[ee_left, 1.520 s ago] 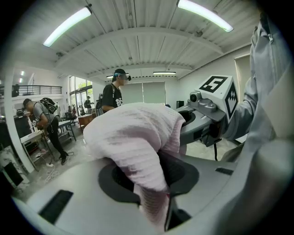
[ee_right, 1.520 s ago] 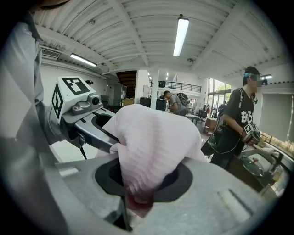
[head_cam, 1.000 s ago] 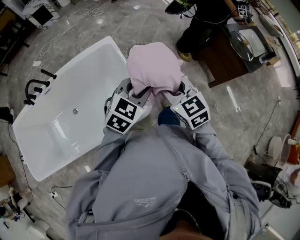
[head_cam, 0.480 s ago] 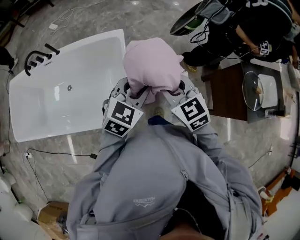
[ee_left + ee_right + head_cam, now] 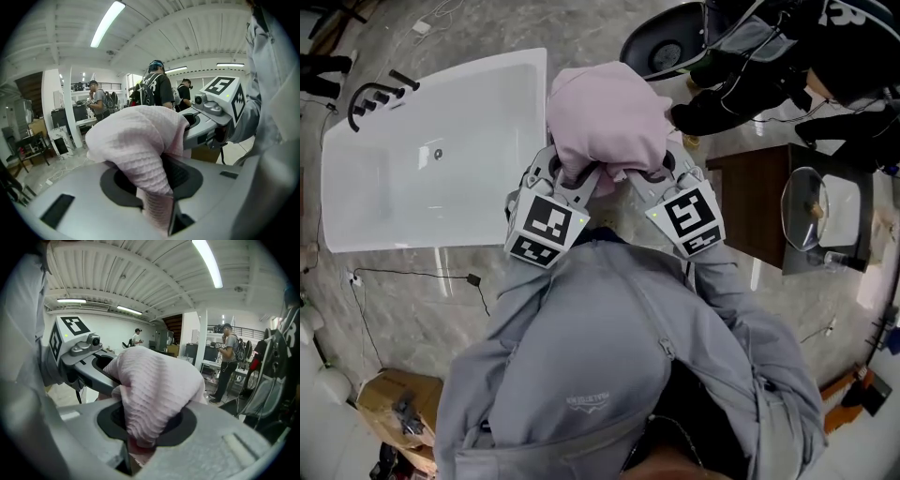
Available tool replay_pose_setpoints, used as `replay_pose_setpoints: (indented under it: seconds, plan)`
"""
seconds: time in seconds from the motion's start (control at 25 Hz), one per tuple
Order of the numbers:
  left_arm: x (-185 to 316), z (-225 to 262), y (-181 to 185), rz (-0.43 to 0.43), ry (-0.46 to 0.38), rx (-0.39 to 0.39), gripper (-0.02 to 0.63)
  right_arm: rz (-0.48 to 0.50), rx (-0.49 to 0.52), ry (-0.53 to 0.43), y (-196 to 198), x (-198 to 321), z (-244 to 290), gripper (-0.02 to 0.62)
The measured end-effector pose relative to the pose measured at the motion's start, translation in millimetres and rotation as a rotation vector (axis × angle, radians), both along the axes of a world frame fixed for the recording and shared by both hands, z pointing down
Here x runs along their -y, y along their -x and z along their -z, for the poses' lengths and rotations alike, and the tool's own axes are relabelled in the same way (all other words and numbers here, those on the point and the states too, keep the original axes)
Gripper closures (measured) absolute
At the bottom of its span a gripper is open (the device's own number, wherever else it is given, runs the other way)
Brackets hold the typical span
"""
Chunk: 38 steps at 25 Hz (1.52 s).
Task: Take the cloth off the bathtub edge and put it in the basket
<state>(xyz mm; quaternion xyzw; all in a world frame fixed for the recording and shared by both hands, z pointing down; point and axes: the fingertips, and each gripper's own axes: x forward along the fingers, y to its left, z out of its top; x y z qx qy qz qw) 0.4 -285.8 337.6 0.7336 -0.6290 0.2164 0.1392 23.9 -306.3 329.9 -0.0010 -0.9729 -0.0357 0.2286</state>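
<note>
A pale pink waffle cloth point(image 5: 605, 122) is bunched up in the air in front of me, off the white bathtub point(image 5: 431, 183). My left gripper point(image 5: 574, 178) is shut on one end of the cloth point(image 5: 140, 145), and my right gripper point(image 5: 639, 178) is shut on the other end point(image 5: 150, 390). The two grippers stand close together, side by side, just right of the tub's near corner. Folds of cloth cover both sets of jaws. No basket shows in any view.
The tub lies at upper left with a black tap point(image 5: 375, 98) on its far rim. A dark wooden cabinet with a glass lid point(image 5: 802, 202) stands at right. People point(image 5: 769, 56) stand beyond it. A cable point(image 5: 412, 277) and a cardboard box point(image 5: 394, 412) lie on the marble floor at left.
The view has swung: the bathtub has slid left and the cabinet and people have come nearer at right. Both grippers keep hold of the cloth, held in front of me as before.
</note>
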Motion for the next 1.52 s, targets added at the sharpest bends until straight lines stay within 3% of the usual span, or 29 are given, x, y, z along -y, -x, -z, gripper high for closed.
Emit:
replay_pose_setpoints:
  seconds: [0.92,1.24,1.52]
  plan:
    - [71,-39,40,-0.161,0.019,0.005,0.485,-0.184,-0.039,0.007,34,69,-39,0.495]
    - [86,-71,49,-0.150,0.060,-0.001,0.485,-0.155,-0.088,0.036,43,85,-72,0.495]
    - [100,-128,58,-0.111,0.136,-0.021,0.485,-0.116,-0.169,0.082,50,100,-130,0.495]
